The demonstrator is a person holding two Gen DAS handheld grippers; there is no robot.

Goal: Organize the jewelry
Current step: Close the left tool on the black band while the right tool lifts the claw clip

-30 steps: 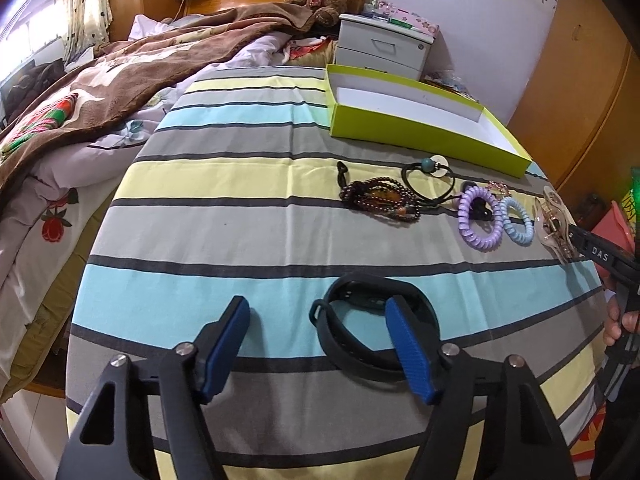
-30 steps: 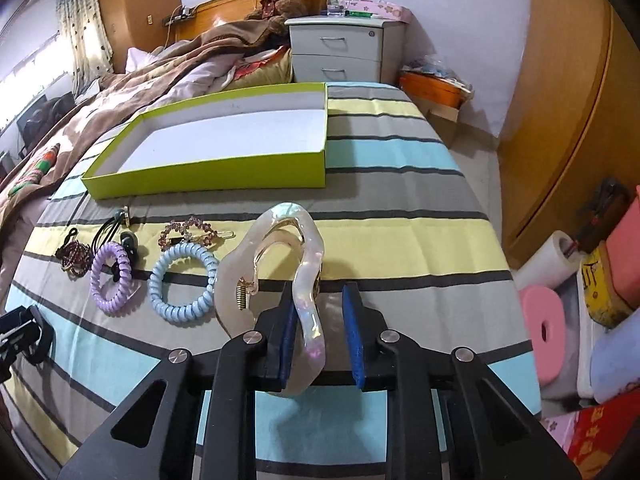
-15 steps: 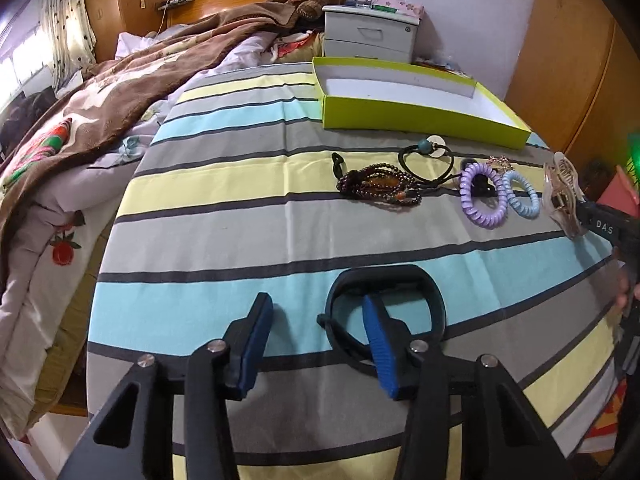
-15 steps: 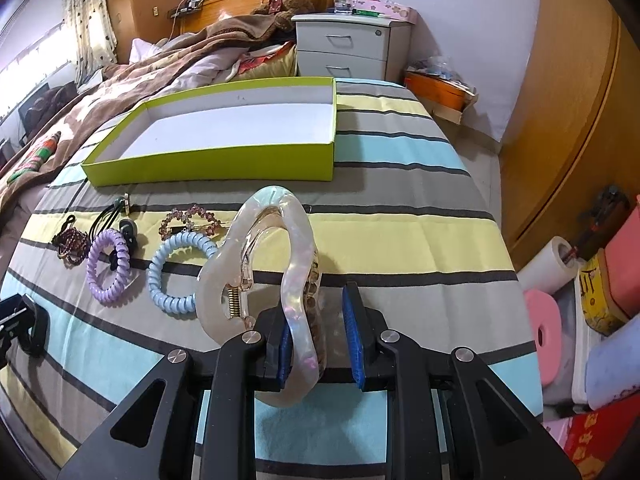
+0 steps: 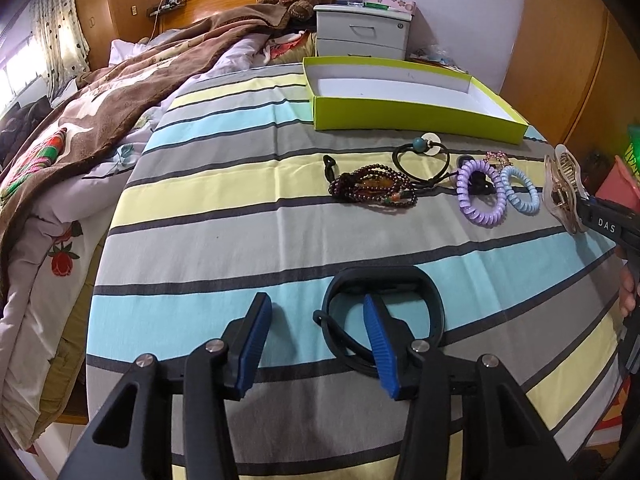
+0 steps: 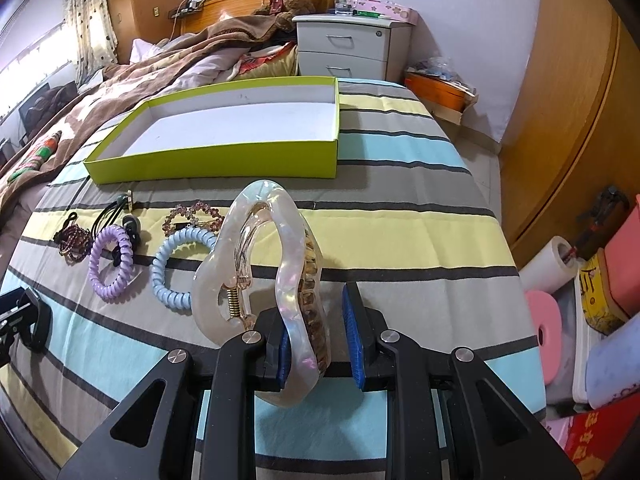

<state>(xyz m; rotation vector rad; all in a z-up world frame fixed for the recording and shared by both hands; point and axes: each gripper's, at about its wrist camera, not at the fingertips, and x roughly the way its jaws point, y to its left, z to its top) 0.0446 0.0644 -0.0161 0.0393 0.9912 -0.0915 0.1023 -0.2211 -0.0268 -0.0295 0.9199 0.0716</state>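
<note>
Jewelry lies in a row near the striped bed's far edge, before the lime-green cardboard box (image 6: 224,160). Our right gripper (image 6: 316,344) holds a pearly plastic claw clip (image 6: 256,276), though its right pad looks clear. Our left gripper (image 5: 316,344) stands parted astride a black band's (image 5: 384,312) rim, likely for boxing; the band's near side is hidden.

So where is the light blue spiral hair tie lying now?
In the right wrist view the light blue spiral hair tie lies on the striped cover, between the purple spiral hair tie and the pearly hair claw.
</note>
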